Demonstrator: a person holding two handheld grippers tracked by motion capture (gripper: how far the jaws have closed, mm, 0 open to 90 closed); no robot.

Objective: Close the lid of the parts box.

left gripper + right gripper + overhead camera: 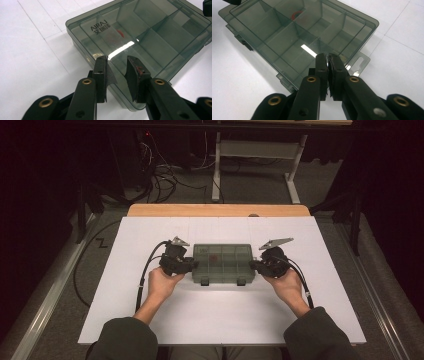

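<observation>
White table (150, 320) bears organizer box (222, 262), its red content (119, 33) blurred.

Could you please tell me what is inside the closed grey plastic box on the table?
Through the box's tinted lid show dividers and one red ring; the other compartments look empty, though tint and glare hide some corners.

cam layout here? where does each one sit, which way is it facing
High view: above the person's side, looking forward and down at the table; forearms, both hands show.
Left gripper view: rides the left gripper, looking along parted jaws at the organizer box.
Right gripper view: rides the right gripper, jaws together, box's tab end.
Shared: box, red piece inside.
</observation>
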